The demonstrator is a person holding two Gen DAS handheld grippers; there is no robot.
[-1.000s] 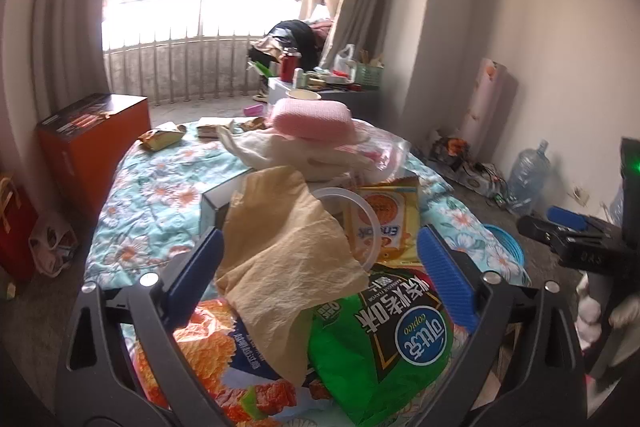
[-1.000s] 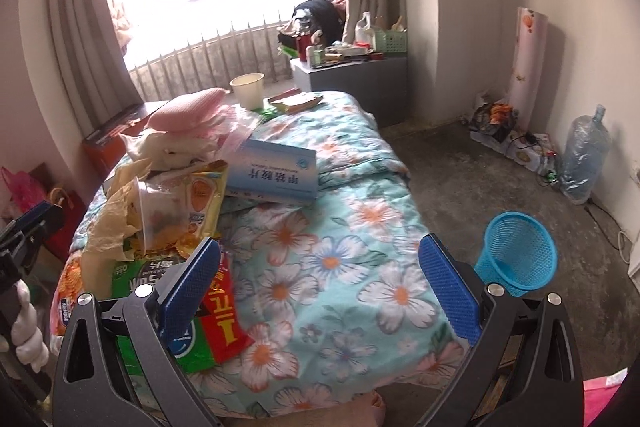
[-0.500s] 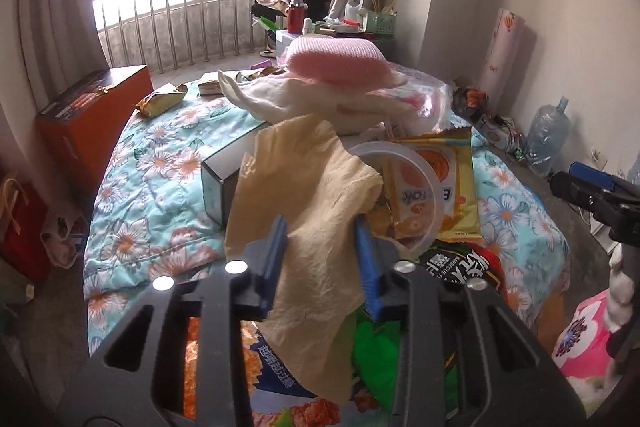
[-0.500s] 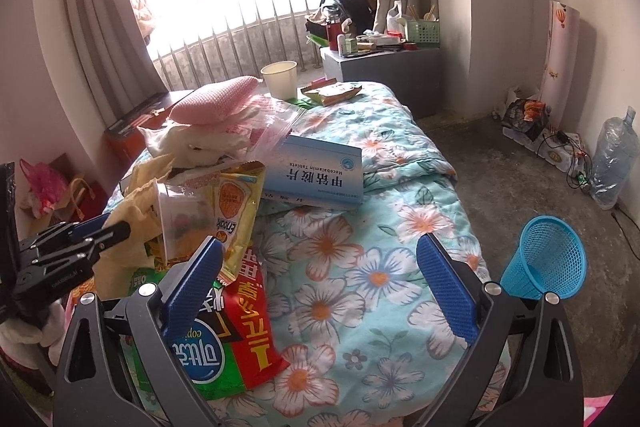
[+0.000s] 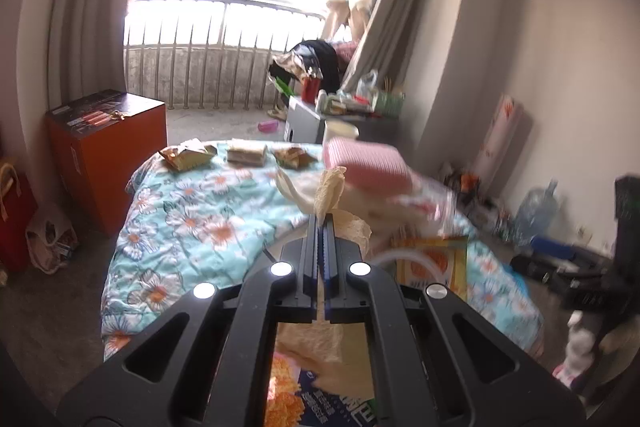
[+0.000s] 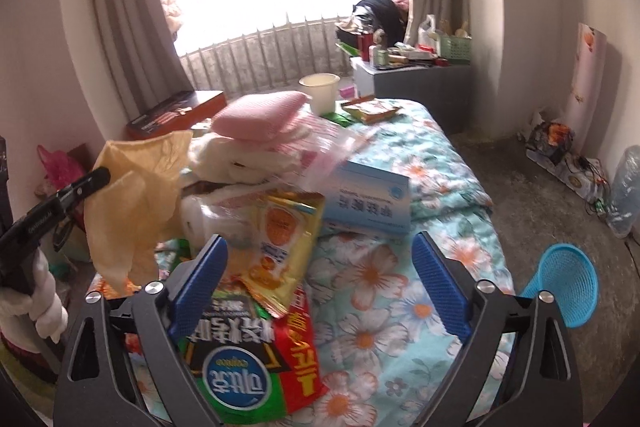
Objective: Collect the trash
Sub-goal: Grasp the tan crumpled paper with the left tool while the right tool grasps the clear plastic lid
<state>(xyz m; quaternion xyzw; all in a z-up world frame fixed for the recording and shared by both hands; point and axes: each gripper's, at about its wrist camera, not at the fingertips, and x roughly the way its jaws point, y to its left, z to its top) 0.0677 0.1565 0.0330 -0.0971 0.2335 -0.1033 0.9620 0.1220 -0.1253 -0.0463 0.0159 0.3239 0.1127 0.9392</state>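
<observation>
Between left gripper [image 5: 320, 223] jaws: tan crumpled bag [image 6: 132, 195], clamped (lifted off bed [image 6: 436, 163]); right gripper [image 6: 320, 267] jaws closing, empty.

A lived-in bedroom in a home. A bed [image 6: 448, 163] with a floral quilt fills the middle of the frame, strewn with snack wrappers [image 6: 280, 239]. Grey curtains [image 6: 120, 7] flank a barred window [image 5: 224, 7] at the top. A cluttered low cabinet [image 6: 416, 79] stands upper right; a blue wastebasket [image 6: 568, 291] sits lower right on the bare floor.
</observation>
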